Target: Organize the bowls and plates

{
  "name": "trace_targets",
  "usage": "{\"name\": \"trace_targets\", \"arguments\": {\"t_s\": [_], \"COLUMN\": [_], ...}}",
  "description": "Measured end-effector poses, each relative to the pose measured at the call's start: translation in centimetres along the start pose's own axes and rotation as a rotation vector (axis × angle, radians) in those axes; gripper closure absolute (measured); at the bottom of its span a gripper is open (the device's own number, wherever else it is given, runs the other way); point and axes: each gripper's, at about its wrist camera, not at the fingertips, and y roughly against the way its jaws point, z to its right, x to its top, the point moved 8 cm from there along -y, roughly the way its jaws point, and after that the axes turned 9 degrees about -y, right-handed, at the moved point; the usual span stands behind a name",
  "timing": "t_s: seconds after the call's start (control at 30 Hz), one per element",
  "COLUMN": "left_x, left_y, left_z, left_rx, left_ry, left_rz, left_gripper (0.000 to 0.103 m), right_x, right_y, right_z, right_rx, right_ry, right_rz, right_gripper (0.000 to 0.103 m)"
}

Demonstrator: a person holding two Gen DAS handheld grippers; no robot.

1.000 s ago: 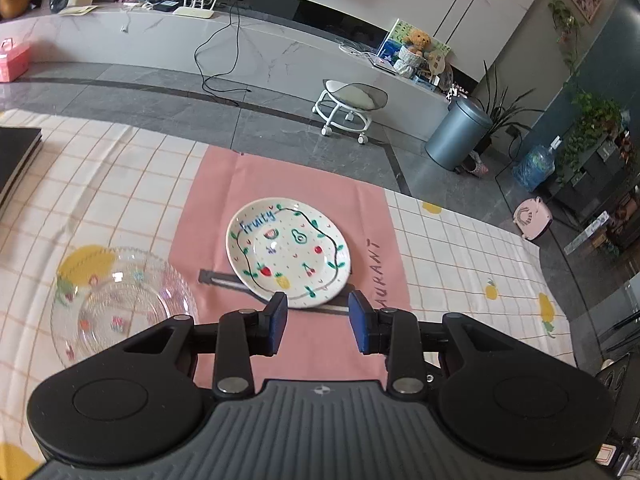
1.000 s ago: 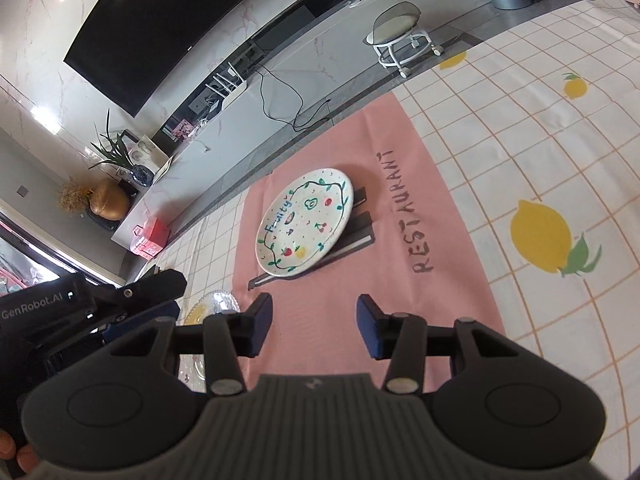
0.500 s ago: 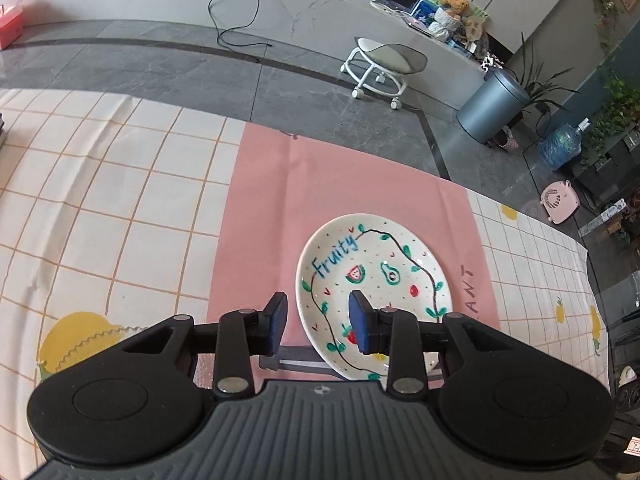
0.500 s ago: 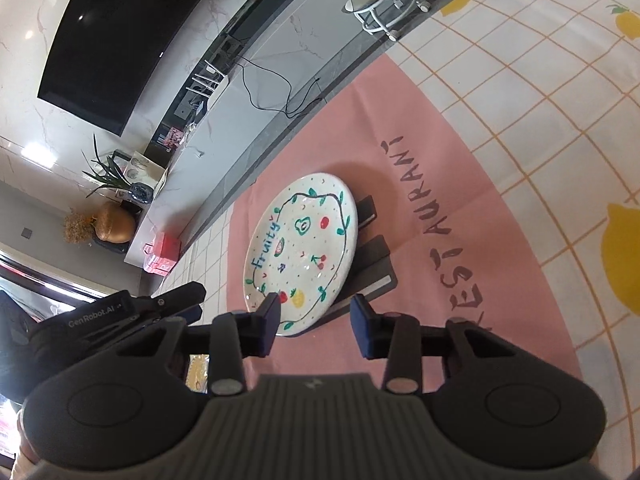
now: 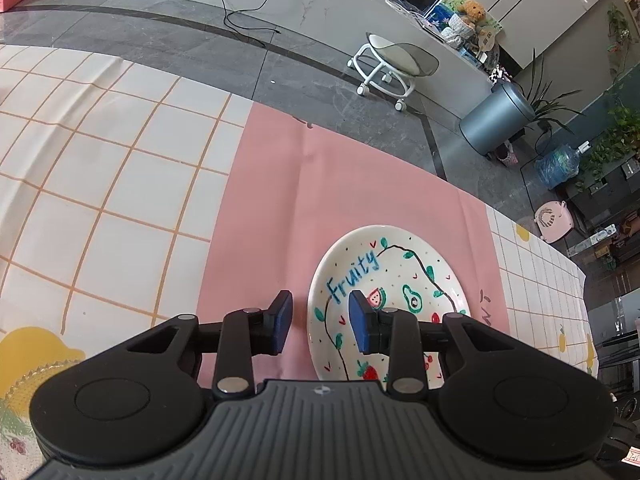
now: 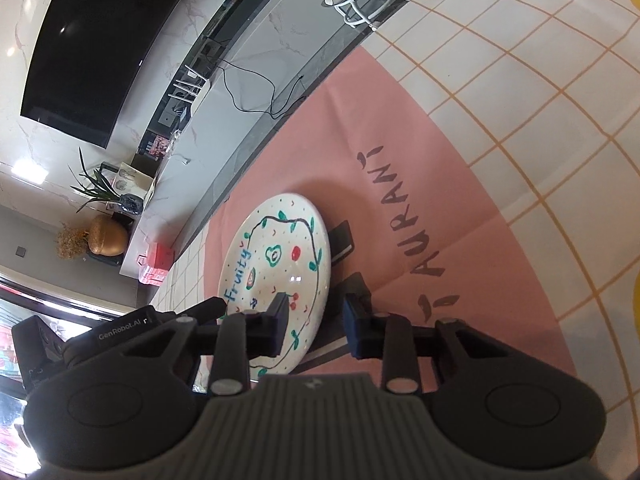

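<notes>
Right gripper [image 6: 314, 322] jaws closing, straddling rim of white round ceramic plate painted with fruit [image 6: 276, 280], pads not yet pressing. Left gripper [image 5: 320, 322] part-open, straddling opposite rim. Plate tilted on black rack [image 6: 346, 242], pink mat [image 5: 360, 184]. Seat pads squarely before lifting.

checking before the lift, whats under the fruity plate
The fruity plate rests tilted on a dark slatted rack on the pink mat. How the rack runs beneath the plate is covered.

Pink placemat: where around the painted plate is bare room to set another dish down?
The pink placemat lies bare beyond the painted plate, toward the table's far edge. The checked cloth left of the mat is also bare. It is crowded at the plate's near rim, where both grippers and a dark rack meet.
</notes>
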Motion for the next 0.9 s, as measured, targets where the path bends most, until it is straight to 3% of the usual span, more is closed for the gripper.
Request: {"name": "trace_targets", "arguments": {"t_s": [0.17,0.23,0.27,0.4,0.5,0.63,0.9], "left_x": [0.3,0.3,0.3,-0.1,-0.7,-1.5,-1.2], "left_y": [-0.3,-0.4,-0.4,-0.2,0.0,-0.2,-0.8], "left_z": [0.0,0.1,0.2,0.3,0.7,1.3,0.5], "left_rx": [-0.025,-0.026,-0.021,-0.001,-0.032,-0.057,-0.102], "left_ry": [0.02,0.015,0.01,0.011,0.021,0.013,0.106], "left_rz": [0.016,0.014,0.015,0.015,-0.004,-0.026,-0.007], "left_gripper": [0.066,0.072,0.08,0.09,0.093,0.093,0.088], "right_x": [-0.1,-0.2,-0.2,-0.2,0.1,0.6,0.8], "right_y": [-0.4,-0.7,-0.7,-0.7,-0.1,1.0,0.2], "right_z": [-0.3,-0.3,-0.2,0.6,1.1,1.7,3.3], "right_rx": [0.023,0.029,0.033,0.029,0.032,0.025,0.14], "right_ry": [-0.002,-0.013,-0.02,-0.06,-0.092,-0.083,-0.193], "right_rz": [-0.007,-0.018,-0.014,-0.016,-0.011,0.01,-0.072], "right_gripper": [0.074,0.08,0.081,0.096,0.099,0.096,0.097]}}
